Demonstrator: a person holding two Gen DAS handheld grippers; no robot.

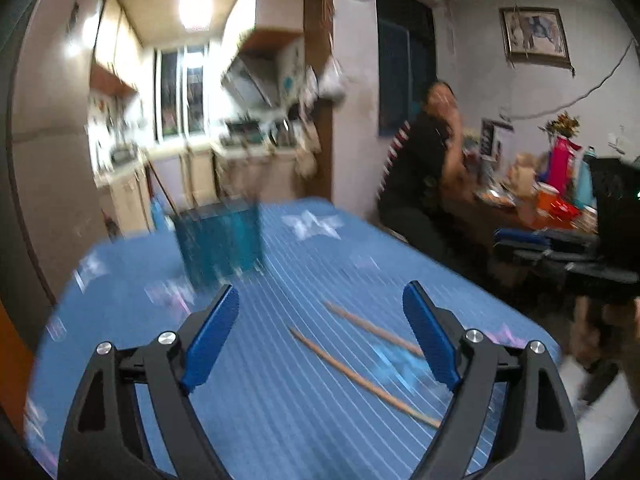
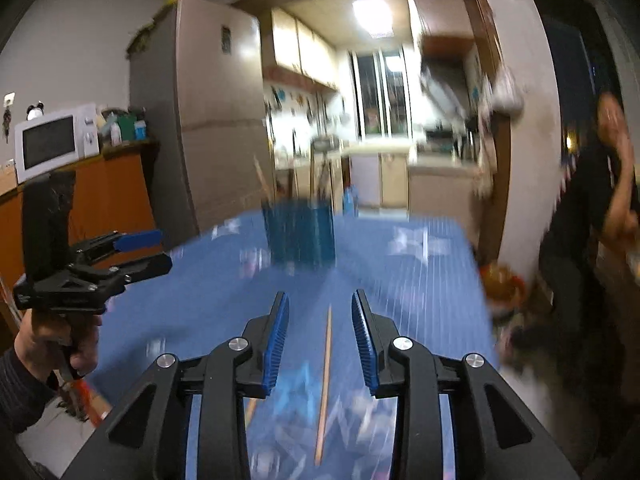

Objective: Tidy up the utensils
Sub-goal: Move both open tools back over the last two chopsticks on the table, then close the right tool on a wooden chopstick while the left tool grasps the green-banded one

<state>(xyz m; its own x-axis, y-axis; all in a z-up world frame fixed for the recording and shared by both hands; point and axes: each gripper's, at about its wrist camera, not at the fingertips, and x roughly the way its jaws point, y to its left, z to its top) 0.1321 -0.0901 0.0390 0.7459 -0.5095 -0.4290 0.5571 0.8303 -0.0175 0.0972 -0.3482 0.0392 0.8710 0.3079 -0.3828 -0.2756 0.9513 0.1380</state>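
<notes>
Two wooden chopsticks (image 1: 360, 374) lie on the blue striped tablecloth (image 1: 280, 400); the second chopstick (image 1: 372, 330) lies just beyond the first. My left gripper (image 1: 320, 312) is open and empty above them. A blue mesh utensil holder (image 1: 220, 240) stands farther back on the table. In the right wrist view my right gripper (image 2: 320, 320) is open, its pads either side of one chopstick (image 2: 325, 376) lying below. The holder (image 2: 299, 236) stands ahead of it. The left gripper (image 2: 136, 252) shows at the left, held in a hand.
A person in black (image 1: 424, 168) sits at the right by a cluttered desk (image 1: 540, 208). A microwave (image 2: 56, 144) stands on an orange cabinet, a fridge (image 2: 208, 120) beyond it. The kitchen opens behind the table. The table's right edge (image 2: 480, 280) drops to the floor.
</notes>
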